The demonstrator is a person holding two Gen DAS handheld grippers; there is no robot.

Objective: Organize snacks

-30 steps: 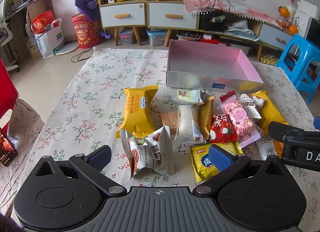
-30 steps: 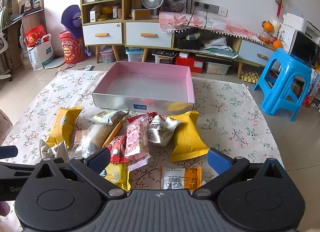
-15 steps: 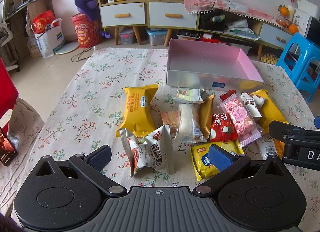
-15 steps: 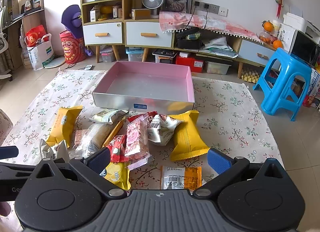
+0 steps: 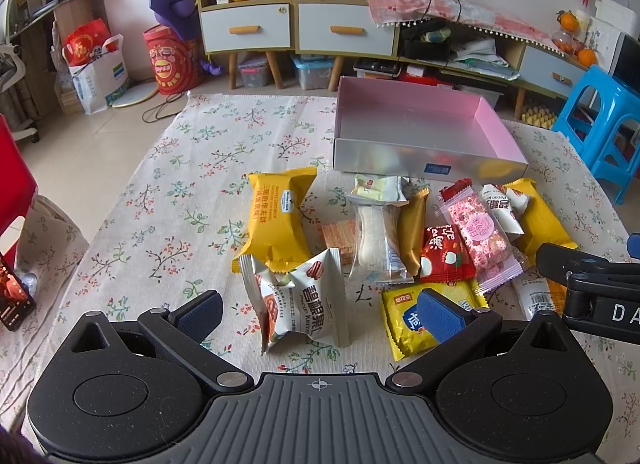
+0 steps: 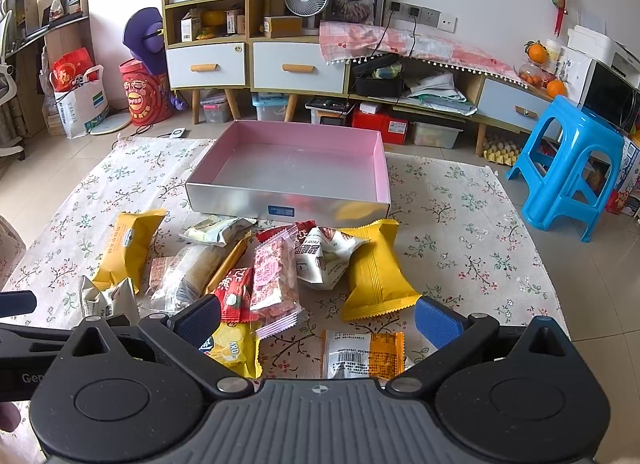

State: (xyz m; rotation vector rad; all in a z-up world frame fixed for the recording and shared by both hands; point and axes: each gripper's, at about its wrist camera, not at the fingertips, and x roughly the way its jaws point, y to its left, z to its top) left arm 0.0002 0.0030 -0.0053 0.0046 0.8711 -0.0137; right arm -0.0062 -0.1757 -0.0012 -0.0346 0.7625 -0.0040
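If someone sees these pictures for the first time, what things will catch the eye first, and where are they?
First comes the heap of bright snack packets in the middle of the flowered tablecloth, mostly yellow, red and pink. Just behind it stands an empty box with pink inside and silver walls. Near the lens, the left gripper and the right gripper are both open and hold nothing, and a blue stool stands on the floor to the right.

- The left hand-held gripper (image 5: 318,314) hangs low over the floral-clothed worktop (image 5: 160,200), its jaws spread wide and gripping nothing.
- Between the blue pads (image 5: 438,320) stands a white pecan-kernel packet (image 5: 304,304) — just behind it lies a yellow waffle packet (image 5: 278,220).
- Further back sits the pink-lined box (image 5: 420,132), its inside bare.
- A loose pile of snack packets (image 5: 440,240) lies in front of the box.
- The other gripper's black arm (image 5: 592,280) enters at the right edge.
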